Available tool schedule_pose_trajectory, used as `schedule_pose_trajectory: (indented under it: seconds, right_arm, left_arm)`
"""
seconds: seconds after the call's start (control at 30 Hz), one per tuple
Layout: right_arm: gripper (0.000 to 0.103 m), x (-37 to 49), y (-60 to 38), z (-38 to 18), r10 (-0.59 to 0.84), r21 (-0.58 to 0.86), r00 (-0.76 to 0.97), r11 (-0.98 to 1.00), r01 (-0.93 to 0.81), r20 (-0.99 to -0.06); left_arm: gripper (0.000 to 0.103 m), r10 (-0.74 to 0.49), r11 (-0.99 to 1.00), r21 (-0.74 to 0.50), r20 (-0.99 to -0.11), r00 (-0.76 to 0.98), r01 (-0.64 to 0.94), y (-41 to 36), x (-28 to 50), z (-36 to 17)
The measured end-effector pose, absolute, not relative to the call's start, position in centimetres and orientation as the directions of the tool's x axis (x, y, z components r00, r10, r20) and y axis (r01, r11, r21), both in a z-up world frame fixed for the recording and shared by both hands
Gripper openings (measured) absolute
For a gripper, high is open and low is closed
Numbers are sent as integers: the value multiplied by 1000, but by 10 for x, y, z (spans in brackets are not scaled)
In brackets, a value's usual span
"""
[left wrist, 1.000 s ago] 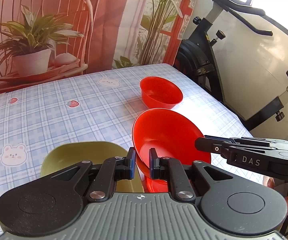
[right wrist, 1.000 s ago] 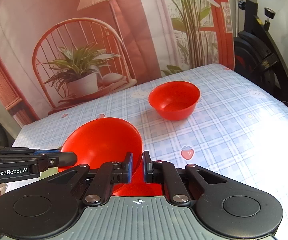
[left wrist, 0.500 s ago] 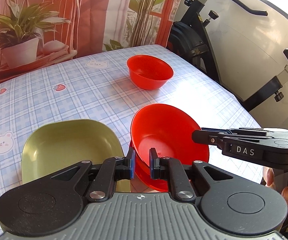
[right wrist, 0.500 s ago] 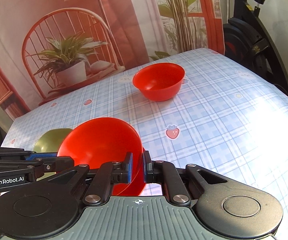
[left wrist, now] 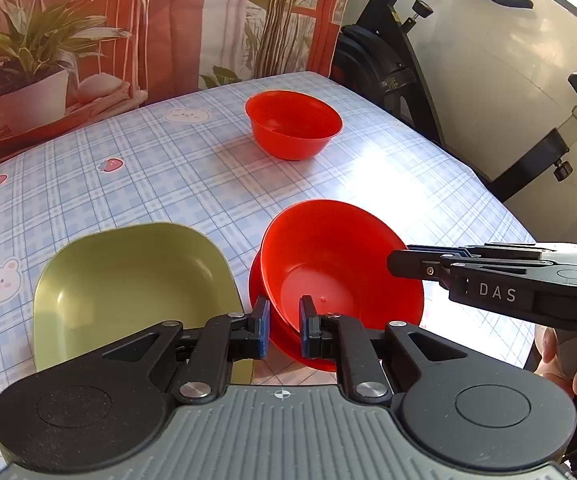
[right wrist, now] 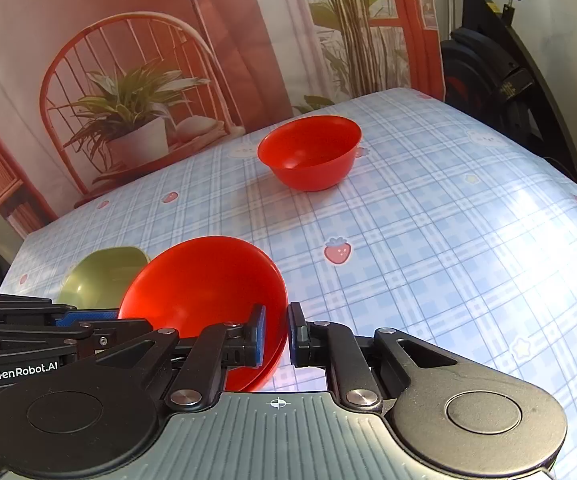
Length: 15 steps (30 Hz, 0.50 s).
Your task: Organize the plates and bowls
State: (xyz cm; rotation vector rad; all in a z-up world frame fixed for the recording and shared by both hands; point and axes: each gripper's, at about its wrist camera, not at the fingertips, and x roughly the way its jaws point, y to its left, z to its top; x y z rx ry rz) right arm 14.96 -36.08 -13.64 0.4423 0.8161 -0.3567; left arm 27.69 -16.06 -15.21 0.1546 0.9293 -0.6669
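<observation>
We see the near red bowl (left wrist: 340, 272) tilted at the near edge of the bench (left wrist: 148, 184), with a second red rim showing under it, so it seems nested in another red bowl; how many are stacked we cannot tell. The left hand-held gripper (left wrist: 282, 326) has its blue-padded fingers closed narrowly over the bowl's near rim, one pad inside and one outside. The right hand-held gripper (right wrist: 274, 334) pinches the rim on the bowl's right side in the same way, its fingers almost together. Whether the stack rests on the bench or hangs clear is hidden by the gripper bodies. Just left of the bowl lies a green plate (left wrist: 128, 280), its near edge cut off by the left gripper. Far across the checked cloth stands another red bowl (left wrist: 294, 124), well apart and upright. Beyond the bench's right edge stands a black exercise bike (left wrist: 400, 64), partly cropped by the frame.
</observation>
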Motion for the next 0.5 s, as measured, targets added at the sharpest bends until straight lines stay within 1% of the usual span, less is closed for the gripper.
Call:
schedule_pose_trajectory:
  seconds: [0.2, 0.33, 0.5]
  right_arm:
    - [12, 148, -360, -136, -131, 235, 635, 857, 458, -761]
    - [13, 147, -361, -138, -129, 236, 634, 857, 459, -763]
    - [14, 147, -362, -136, -130, 238, 639, 857, 457, -758]
  left_arm:
    - [16, -453, 793, -146, -789, 414, 591, -163, 280, -154]
    - [24, -446, 797, -138, -792, 418, 588, -164, 280, -154]
    - [25, -448, 802, -140, -785, 429, 581, -160, 282, -152]
